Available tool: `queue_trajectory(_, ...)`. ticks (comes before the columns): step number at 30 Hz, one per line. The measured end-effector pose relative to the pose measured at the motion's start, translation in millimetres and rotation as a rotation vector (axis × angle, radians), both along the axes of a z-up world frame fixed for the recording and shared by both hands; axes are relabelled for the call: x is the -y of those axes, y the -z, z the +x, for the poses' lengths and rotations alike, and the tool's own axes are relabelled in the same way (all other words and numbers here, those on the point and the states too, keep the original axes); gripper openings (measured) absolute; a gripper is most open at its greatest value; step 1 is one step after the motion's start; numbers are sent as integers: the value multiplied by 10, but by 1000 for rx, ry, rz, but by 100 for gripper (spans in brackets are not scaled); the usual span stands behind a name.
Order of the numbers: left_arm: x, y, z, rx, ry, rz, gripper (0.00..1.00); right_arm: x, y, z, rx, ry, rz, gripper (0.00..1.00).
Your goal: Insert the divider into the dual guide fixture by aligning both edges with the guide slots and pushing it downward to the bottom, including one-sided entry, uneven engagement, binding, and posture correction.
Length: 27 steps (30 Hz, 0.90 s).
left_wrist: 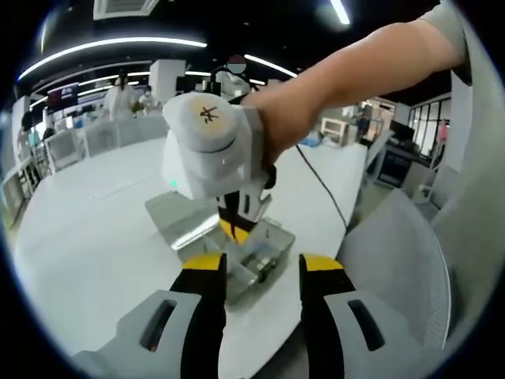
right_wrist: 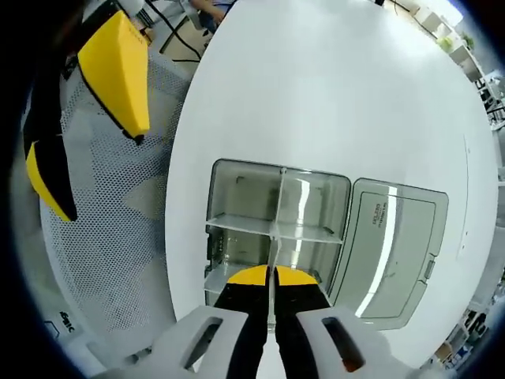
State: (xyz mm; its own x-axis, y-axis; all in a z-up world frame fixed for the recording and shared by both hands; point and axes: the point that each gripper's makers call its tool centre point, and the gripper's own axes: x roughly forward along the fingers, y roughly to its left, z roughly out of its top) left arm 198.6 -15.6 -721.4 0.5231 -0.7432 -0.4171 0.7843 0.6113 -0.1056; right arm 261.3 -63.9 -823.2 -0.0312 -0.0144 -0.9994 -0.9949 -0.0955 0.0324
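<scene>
A clear plastic box, the guide fixture (right_wrist: 237, 185), lies on the white table with its lid (right_wrist: 394, 253) folded open beside it. A thin clear divider (right_wrist: 275, 245) stands on edge inside the box, crossing another clear partition (right_wrist: 316, 231). My right gripper (right_wrist: 272, 276) is shut on the divider's top edge, directly above the box. In the left gripper view the right gripper (left_wrist: 234, 227), held by a hand, reaches down into the fixture (left_wrist: 264, 260). My left gripper (left_wrist: 262, 268) hovers open just in front of the box, holding nothing; its yellow jaws appear as the left gripper (right_wrist: 102, 174).
The white table (right_wrist: 331, 95) spreads wide around the box. A grey mesh chair (right_wrist: 102, 260) stands at the table's near edge. A black cable (left_wrist: 323, 185) trails over the table. Several people and shelving stand at the back of the room.
</scene>
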Motion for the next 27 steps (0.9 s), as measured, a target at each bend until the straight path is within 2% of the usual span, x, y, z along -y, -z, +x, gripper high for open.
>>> queue_trajectory(19,76,3,-48,-6,13,-7,34,-10,80,26,2,30,10,0)
queue_trajectory(27,96,63,-46,-20,19,-13,34,-12,92,1,0,38,12,0)
